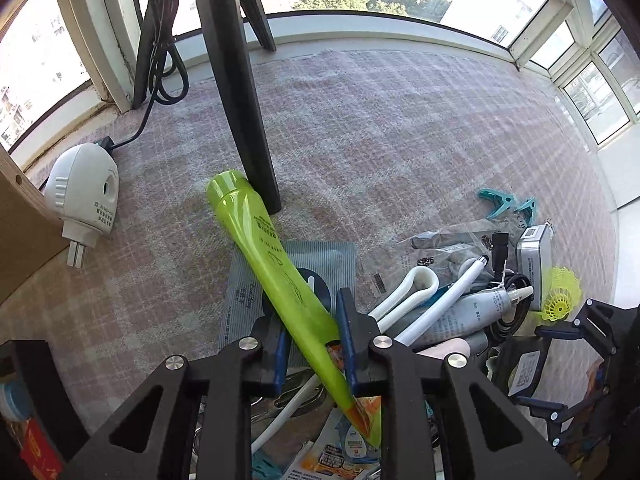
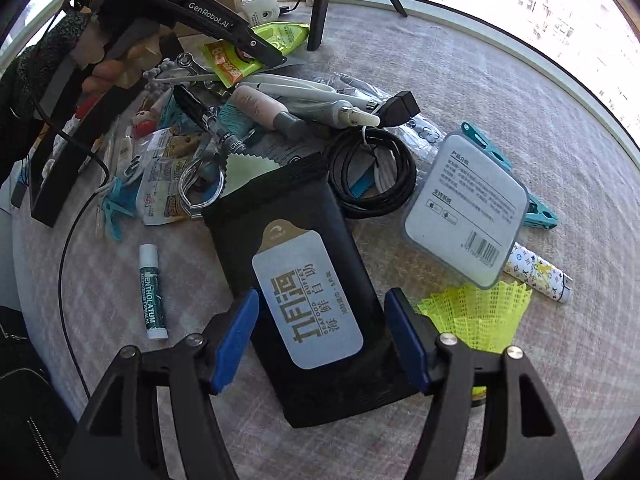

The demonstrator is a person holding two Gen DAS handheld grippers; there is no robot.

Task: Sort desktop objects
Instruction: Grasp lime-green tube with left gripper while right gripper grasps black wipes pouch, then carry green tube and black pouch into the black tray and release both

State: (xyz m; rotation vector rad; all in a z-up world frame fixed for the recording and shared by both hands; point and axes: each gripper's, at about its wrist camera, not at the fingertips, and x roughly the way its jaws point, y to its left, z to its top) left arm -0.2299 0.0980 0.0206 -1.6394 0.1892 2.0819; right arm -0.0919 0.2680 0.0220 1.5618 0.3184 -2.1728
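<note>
Left gripper (image 1: pixel 310 344) gripping a lime-green tube (image 1: pixel 276 264) at frame centre, right gripper (image 2: pixel 320 336) hovering wide open around a black pouch (image 2: pixel 304 280), holding nothing

Glossy plastic green tube (image 1: pixel 276 264), rough woven cloth (image 1: pixel 400 128).

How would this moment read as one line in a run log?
left gripper: shut on green tube, lifted | right gripper: open, astride black wipes pack | pile unsorted

Left claw (image 1: pixel 312 344) clamped, right claw (image 2: pixel 324 336) agape
</note>
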